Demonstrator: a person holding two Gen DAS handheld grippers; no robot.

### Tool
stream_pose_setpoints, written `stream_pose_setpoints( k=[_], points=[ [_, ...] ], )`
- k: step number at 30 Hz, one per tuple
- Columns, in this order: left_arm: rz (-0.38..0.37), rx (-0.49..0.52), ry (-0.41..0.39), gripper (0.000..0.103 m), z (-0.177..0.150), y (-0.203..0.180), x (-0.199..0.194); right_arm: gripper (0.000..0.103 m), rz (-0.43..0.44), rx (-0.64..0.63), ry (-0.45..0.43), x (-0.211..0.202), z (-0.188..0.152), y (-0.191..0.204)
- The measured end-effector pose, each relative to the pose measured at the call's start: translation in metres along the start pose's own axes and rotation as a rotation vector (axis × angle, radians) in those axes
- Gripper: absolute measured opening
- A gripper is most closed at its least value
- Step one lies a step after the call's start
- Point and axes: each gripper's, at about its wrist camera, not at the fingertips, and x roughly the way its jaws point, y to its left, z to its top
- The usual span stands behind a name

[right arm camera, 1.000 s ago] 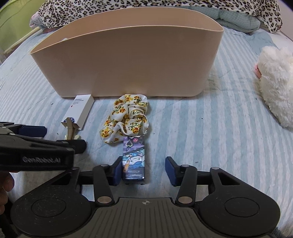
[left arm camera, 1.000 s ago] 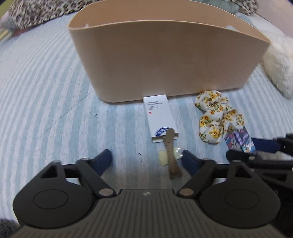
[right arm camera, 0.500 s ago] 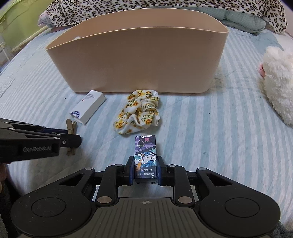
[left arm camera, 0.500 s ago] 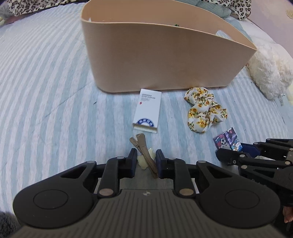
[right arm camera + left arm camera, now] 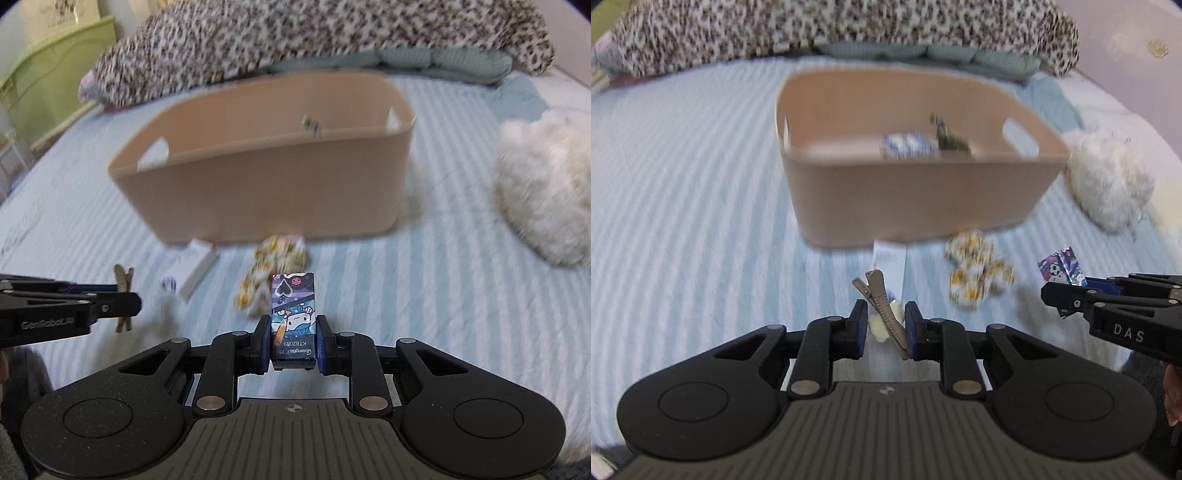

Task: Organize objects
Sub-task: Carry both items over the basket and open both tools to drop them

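Note:
My left gripper (image 5: 885,324) is shut on a tan hair clip (image 5: 884,304) with a pale yellow piece, held above the striped bed. My right gripper (image 5: 291,341) is shut on a small colourful card box (image 5: 293,314), also lifted; it shows at the right of the left wrist view (image 5: 1061,266). The beige basket (image 5: 908,206) stands ahead of both, with a blue-white item (image 5: 905,146) and a dark item inside. A white box (image 5: 889,258) and a yellow floral scrunchie (image 5: 975,273) lie on the bed before the basket.
A white fluffy toy (image 5: 543,184) lies right of the basket. A leopard-print blanket (image 5: 295,40) and green pillows lie behind it. A light green bin (image 5: 48,85) stands far left.
Both grippers closed on their objects and have risen from the bed; the view now looks down into the basket. The hair clip and card box left the bed surface.

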Motion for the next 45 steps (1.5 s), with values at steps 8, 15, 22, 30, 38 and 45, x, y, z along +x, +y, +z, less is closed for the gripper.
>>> stream_pose_setpoints(
  k=[8,15,22,30,38,45],
  points=[
    [0.040,0.061,-0.144,0.023,0.054,-0.009,-0.022,0.021,-0.005,0.001,-0.156,-0.028,0.054,-0.003],
    [0.074,0.083,-0.210,0.023,0.099,-0.008,-0.013,0.021,-0.024,-0.018,-0.228,-0.024,0.100,-0.001],
    [0.079,0.069,-0.154,0.023,0.127,-0.011,0.030,0.021,-0.042,-0.054,-0.225,0.005,0.127,0.010],
    [0.108,0.071,-0.041,0.023,0.127,-0.011,0.083,0.021,-0.064,-0.052,-0.128,0.057,0.133,0.007],
    [0.103,0.061,0.015,0.026,0.121,-0.006,0.095,0.021,-0.083,-0.047,-0.061,0.075,0.123,0.002],
    [0.120,0.071,-0.055,0.073,0.120,-0.011,0.050,0.055,-0.073,-0.054,-0.133,0.037,0.118,-0.001]
  ],
)
